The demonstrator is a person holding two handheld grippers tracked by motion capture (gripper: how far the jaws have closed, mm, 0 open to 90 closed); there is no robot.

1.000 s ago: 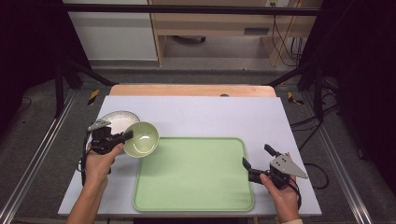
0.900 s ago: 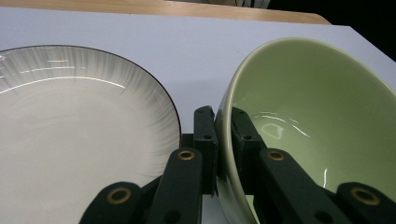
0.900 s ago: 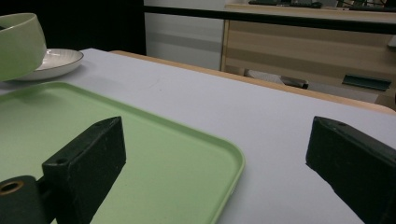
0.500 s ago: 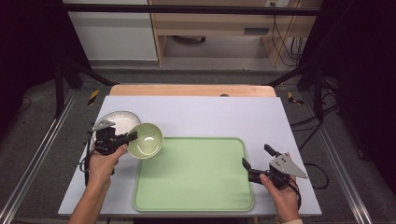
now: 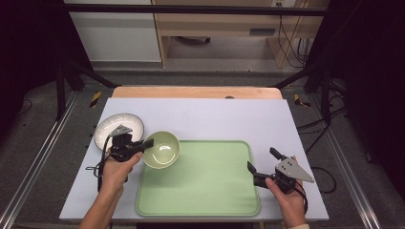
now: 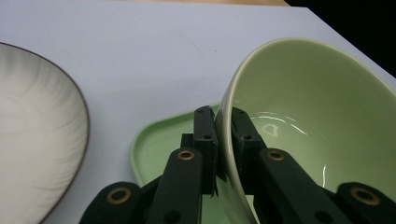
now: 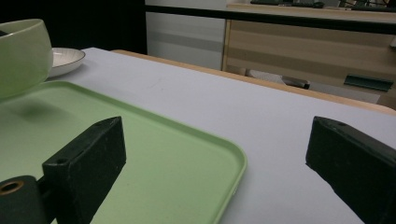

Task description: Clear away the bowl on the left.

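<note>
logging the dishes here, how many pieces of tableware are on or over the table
3. A pale green ceramic bowl gripped by the left gripper over the tray's corner; a white ribbed plate at the table's left; a flat green plastic tray in the middle.

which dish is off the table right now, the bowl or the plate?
The green bowl: the left gripper clamps its rim and holds it tilted above the tray corner. The white plate lies flat on the table.
</note>
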